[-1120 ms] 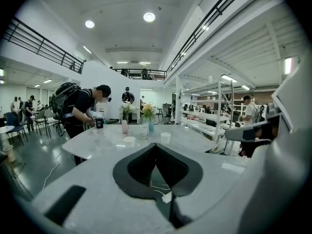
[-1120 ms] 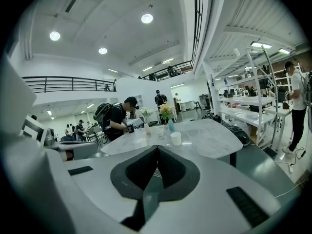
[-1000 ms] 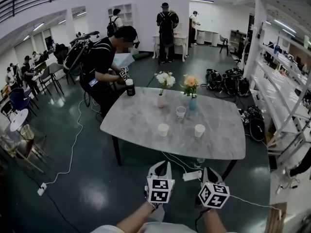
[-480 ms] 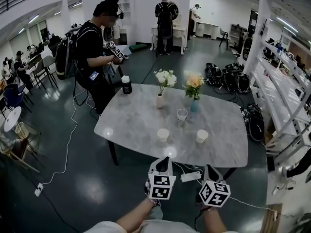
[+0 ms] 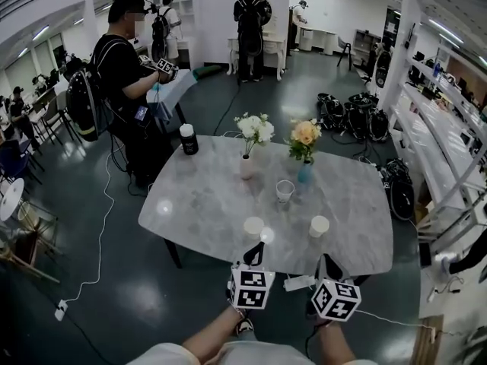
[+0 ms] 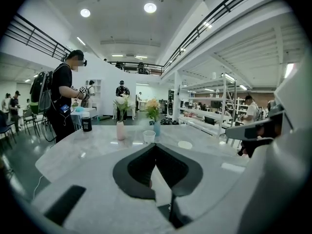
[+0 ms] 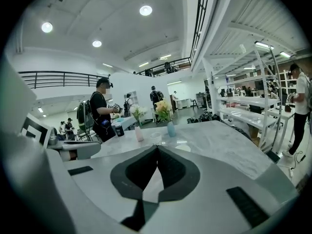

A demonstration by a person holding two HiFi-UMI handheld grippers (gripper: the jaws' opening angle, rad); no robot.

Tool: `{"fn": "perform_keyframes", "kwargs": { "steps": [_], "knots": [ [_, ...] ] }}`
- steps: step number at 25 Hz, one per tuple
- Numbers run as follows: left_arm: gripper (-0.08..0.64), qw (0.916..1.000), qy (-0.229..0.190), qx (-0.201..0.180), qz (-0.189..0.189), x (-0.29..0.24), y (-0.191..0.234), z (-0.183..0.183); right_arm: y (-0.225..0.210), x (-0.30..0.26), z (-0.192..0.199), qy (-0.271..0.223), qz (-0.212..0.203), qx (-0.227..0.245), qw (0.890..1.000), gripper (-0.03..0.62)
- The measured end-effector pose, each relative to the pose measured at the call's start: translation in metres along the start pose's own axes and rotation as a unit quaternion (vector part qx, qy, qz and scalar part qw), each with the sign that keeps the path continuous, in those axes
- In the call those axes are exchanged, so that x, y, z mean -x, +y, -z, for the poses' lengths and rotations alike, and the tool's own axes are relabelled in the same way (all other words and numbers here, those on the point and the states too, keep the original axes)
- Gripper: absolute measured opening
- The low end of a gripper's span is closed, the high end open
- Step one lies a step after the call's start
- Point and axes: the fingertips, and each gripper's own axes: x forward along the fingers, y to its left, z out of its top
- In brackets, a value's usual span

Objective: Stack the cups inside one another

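Bright ceiling lamps (image 6: 150,7); glare spots on table (image 5: 205,196); fisheye bending edges; dark corner vignette

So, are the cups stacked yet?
Nothing's stacked. The clear cup, left white cup and right white cup stand apart on the table. The left tool and right tool hover shut and empty near its edge. All the stacking is left.

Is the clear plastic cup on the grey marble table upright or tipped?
Upright: the clear plastic cup stands on its base, mouth upward.
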Motion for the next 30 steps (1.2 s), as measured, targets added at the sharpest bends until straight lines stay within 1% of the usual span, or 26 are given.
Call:
{"fn": "perform_keyframes", "kwargs": {
  "steps": [5, 11, 14, 17, 20, 24, 27, 30],
  "knots": [
    [-0.005, 0.9997, 0.009, -0.006, 0.020, -0.025, 0.006, -0.007, -0.002, -0.025, -0.007, -0.001, 0.013, -0.009, 1.000, 0.008],
    [-0.005, 0.9996, 0.014, -0.008, 0.024, -0.041, 0.012, -0.009, -0.005, -0.040, -0.005, 0.009, 0.019, -0.016, 1.000, 0.008],
    [-0.005, 0.9996, 0.020, -0.005, 0.019, -0.047, 0.014, -0.005, -0.007, -0.048, -0.002, 0.017, 0.016, -0.017, 1.000, 0.008],
    [-0.005, 0.9995, 0.028, 0.005, 0.010, -0.054, 0.020, 0.000, -0.006, -0.062, 0.000, 0.024, 0.005, -0.015, 1.000, 0.008],
    [-0.005, 0.9996, 0.028, 0.009, -0.004, -0.065, 0.025, 0.002, -0.005, -0.081, -0.002, 0.028, -0.014, -0.009, 0.999, 0.008],
    [-0.005, 0.9989, 0.029, 0.025, -0.026, -0.078, 0.029, -0.007, -0.002, -0.107, -0.018, 0.030, -0.045, 0.006, 0.999, 0.008],
    [-0.005, 0.9989, 0.027, 0.022, -0.033, -0.086, 0.026, -0.016, -0.006, -0.117, -0.032, 0.024, -0.056, 0.012, 0.998, 0.008],
    [-0.005, 0.9988, 0.020, 0.017, -0.040, -0.093, 0.026, -0.024, -0.010, -0.124, -0.036, 0.023, -0.064, 0.004, 0.998, 0.008]
  ]
}}
